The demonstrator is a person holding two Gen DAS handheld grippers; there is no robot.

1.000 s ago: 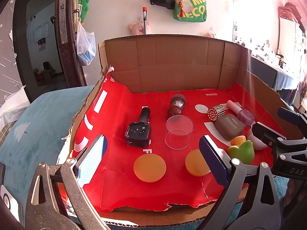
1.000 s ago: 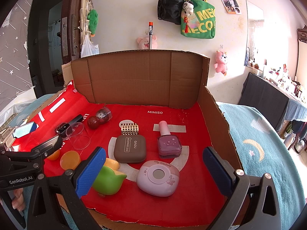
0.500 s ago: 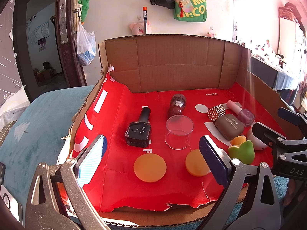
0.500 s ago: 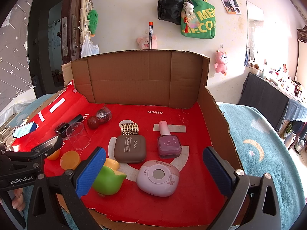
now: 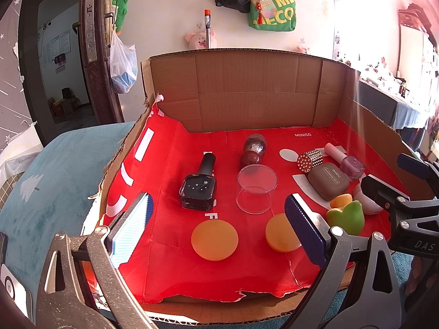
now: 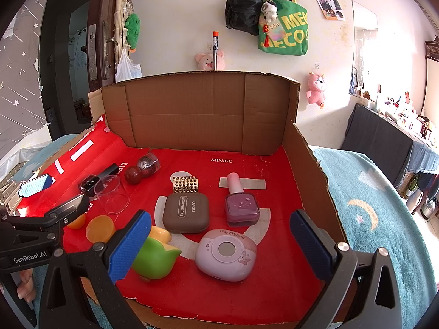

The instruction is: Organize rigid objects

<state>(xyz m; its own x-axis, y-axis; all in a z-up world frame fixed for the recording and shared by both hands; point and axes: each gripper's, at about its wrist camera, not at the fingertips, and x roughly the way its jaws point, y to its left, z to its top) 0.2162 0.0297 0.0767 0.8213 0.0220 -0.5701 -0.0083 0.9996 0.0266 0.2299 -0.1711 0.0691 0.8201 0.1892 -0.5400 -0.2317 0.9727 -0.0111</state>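
A cardboard box [image 5: 247, 90] lined with red paper holds several small items. In the left wrist view lie a black nail-polish bottle [image 5: 199, 186], a clear cup [image 5: 255, 189], two orange discs [image 5: 214, 239] and a dark red ball bottle [image 5: 251, 153]. My left gripper [image 5: 216, 230] is open and empty above the front of the box. In the right wrist view lie a brown eye-shadow case [image 6: 186, 212], a pink nail-polish bottle [image 6: 241, 204], a lilac compact [image 6: 226, 255], a green tulip-shaped piece [image 6: 153, 256] and a gold studded tube [image 6: 186, 184]. My right gripper [image 6: 219, 246] is open and empty.
The box sits on a teal blanket [image 6: 370, 205]. Its cardboard walls [image 6: 304, 181] rise at the back and right; the left side is low. A door [image 5: 96, 41] and a wall with hanging bags [image 6: 282, 27] stand behind.
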